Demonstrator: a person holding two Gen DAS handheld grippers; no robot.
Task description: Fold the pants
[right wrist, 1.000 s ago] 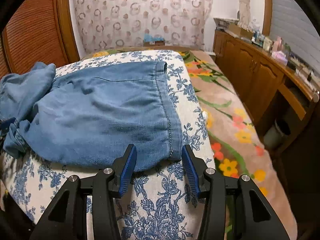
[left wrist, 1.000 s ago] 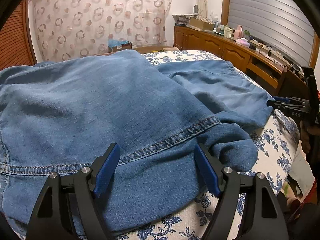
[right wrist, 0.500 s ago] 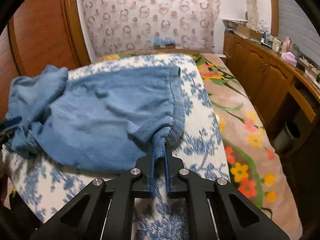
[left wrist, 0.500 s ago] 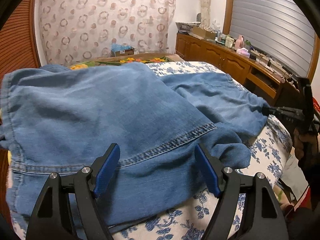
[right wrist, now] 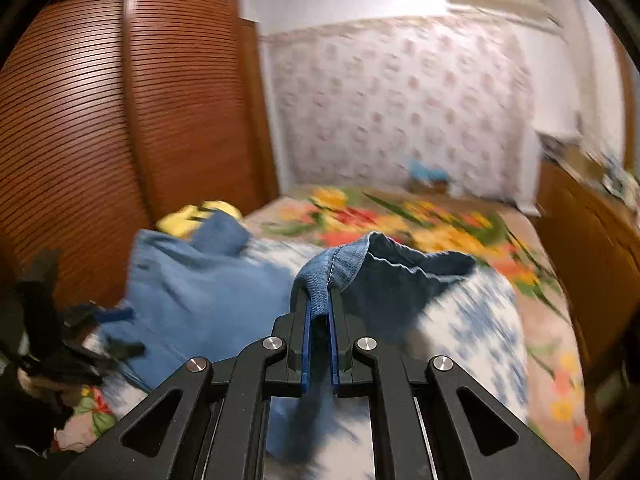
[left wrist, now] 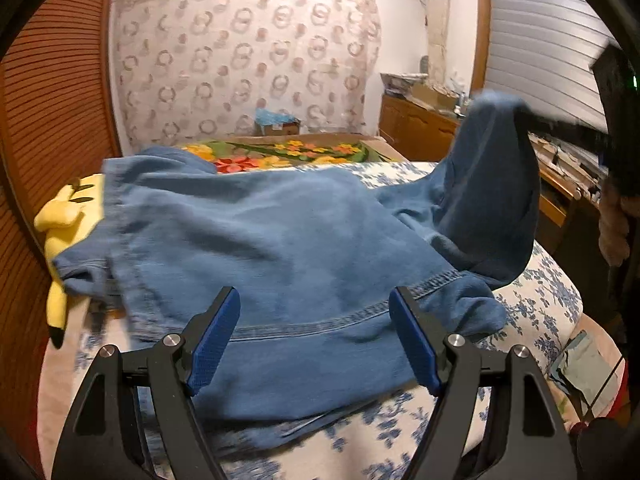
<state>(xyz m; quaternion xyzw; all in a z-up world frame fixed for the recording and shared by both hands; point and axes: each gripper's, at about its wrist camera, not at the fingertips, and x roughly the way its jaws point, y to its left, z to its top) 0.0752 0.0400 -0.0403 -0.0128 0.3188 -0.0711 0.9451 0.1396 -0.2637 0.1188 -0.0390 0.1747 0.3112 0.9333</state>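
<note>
Blue denim pants [left wrist: 288, 248] lie spread over the bed. My left gripper [left wrist: 316, 320] is open, its blue pads on either side of the near hem and just above it, holding nothing. My right gripper [right wrist: 319, 300] is shut on the hem of one pant leg [right wrist: 332, 268] and holds it lifted above the bed. In the left wrist view that lifted leg [left wrist: 492, 184] hangs up at the right, under the right gripper [left wrist: 560, 126]. In the right wrist view the left gripper [right wrist: 100, 328] shows blurred at the far left.
The bed has a blue floral cover [left wrist: 540, 304] and a bright flowered blanket [right wrist: 420, 228] behind. A yellow plush toy [left wrist: 68, 216] lies at the pants' left edge. A wooden slatted wardrobe [right wrist: 100, 120] stands left, a wooden sideboard [left wrist: 420, 128] right.
My right gripper closed on the pant leg hem and has lifted it up and toward the left. The left gripper stayed open and has drawn back and tilted up, showing more of the bed.
</note>
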